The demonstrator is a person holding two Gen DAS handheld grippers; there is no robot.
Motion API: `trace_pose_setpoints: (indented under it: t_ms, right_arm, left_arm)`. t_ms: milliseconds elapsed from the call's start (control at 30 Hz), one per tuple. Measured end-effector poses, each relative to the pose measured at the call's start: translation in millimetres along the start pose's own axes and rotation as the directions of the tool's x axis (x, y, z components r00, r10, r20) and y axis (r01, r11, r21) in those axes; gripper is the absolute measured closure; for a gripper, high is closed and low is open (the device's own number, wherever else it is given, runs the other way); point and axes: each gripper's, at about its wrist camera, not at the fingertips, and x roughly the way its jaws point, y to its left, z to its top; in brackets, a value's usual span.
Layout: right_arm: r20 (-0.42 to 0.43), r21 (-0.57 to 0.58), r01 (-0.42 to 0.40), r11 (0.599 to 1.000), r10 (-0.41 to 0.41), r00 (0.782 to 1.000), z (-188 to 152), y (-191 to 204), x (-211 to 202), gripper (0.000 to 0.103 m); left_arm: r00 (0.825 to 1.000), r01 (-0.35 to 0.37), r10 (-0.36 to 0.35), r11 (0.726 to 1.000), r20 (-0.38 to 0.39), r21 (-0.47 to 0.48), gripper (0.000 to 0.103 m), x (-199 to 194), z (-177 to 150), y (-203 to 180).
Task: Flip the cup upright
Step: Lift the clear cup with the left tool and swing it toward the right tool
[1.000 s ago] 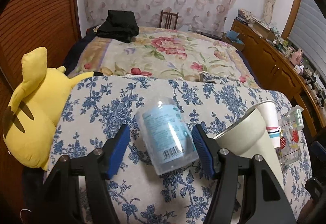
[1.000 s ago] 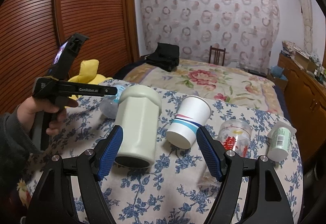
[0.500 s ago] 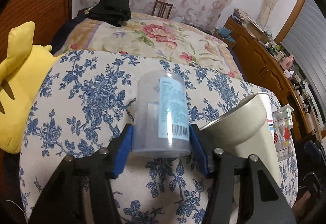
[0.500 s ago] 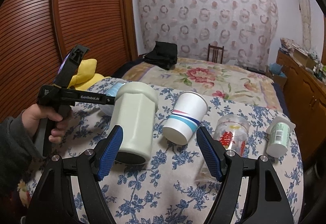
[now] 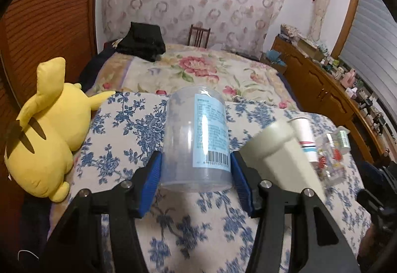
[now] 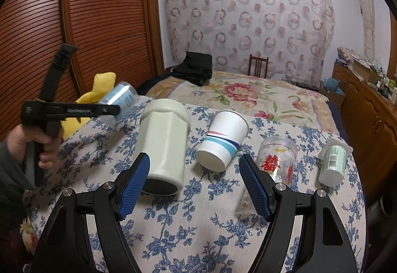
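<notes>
Left gripper (image 5: 196, 173) pinching clear cup (image 5: 197, 139), apparently lifted | right gripper (image 6: 194, 183) spread, empty

The clear plastic cup (image 5: 196, 141) carries a pale blue label with a barcode near its rim, the print above it too blurred to read; the clear glass (image 6: 276, 159) bears a red 囍 character; the small green pot (image 6: 333, 162) shows a barcode, digits illegible.

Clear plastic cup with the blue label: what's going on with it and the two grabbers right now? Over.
Left gripper shut on clear cup, lifted off the cloth. Right gripper open, empty. Cream tumbler lying close beside. Over.
</notes>
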Motion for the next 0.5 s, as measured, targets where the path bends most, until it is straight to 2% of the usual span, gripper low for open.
trace_pose_setpoints:
  t_ms: [167, 500]
  right_arm:
    - [0.005, 0.009, 0.021, 1.000, -0.021, 1.000, -10, -2, -14, 0.027]
    - [-0.004, 0.023, 0.100, 0.995, -0.099, 0.995, -44, -10, -47, 0.027]
  left_arm:
    - [0.998, 0.051, -0.051, 0.998, 0.028, 0.023, 0.049, -36, -17, -14]
    - [0.993, 0.108, -0.112, 0.988, 0.038, 0.107, 0.049, -79, -70, -66]
